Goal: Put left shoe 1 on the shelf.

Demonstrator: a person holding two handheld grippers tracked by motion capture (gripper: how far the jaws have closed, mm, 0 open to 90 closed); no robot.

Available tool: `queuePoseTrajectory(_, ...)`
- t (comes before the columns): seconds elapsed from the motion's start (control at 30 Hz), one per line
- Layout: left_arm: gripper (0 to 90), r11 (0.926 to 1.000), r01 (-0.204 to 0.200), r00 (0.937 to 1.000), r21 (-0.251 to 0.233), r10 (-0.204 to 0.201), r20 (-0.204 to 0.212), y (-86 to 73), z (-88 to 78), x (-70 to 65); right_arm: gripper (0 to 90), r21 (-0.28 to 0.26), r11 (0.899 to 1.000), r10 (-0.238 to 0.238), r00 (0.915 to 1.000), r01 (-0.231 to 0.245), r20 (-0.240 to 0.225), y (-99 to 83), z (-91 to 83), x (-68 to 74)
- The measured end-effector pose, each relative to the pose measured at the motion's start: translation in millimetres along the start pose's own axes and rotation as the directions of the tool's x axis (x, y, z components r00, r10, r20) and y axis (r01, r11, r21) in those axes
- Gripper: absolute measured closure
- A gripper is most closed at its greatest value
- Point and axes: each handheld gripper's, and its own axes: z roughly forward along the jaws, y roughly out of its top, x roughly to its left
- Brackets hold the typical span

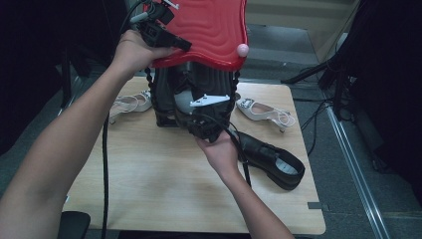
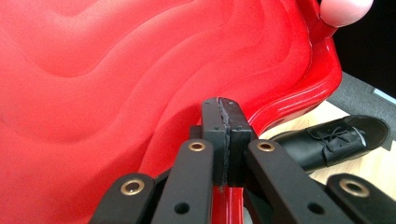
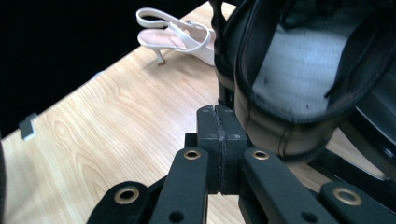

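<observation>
So, left gripper up high, jaws pinching rim of red lid, w/ lid spreading above & beyond its tips. Right gripper lower, jaws pressed together, empty; black shoe just right of its tips, touching.
</observation>
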Motion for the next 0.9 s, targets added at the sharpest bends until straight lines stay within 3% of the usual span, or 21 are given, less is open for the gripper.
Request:
queuePoseTrajectory(0.13,90.0,1.0000,0.003,1.0000,-0.003,-0.004,-0.007,-0.2,0.2,-0.9,90.0,0.006,0.999,0.036,0.9994,-0.036,0.004,-18.2,4.1,-10.7)
queuePoseTrajectory(0.33,90.0,0.9999,0.007,1.0000,-0.013,-0.007,-0.002,-1.6,0.2,-0.4,90.0,0.026,0.997,0.072,0.9971,-0.073,0.024,-29.9,13.0,-21.6)
queuePoseTrajectory(0.43,90.0,0.9998,0.012,0.9999,-0.015,-0.012,0.000,-2.2,-0.1,-0.4,90.0,0.010,0.998,0.069,0.9965,-0.069,0.048,-28.5,15.8,-24.6)
queuePoseTrajectory(0.53,90.0,0.9998,0.013,0.9999,-0.015,-0.013,-0.004,-2.1,-0.1,-0.9,90.0,0.008,0.995,0.095,0.9952,-0.095,0.024,-25.5,16.3,-27.7)
queuePoseTrajectory(0.9,90.0,0.9997,0.016,0.9999,-0.016,-0.016,-0.005,-2.5,-0.2,-1.3,90.0,-0.010,0.999,0.054,0.9981,-0.054,0.031,-13.2,20.3,-21.9)
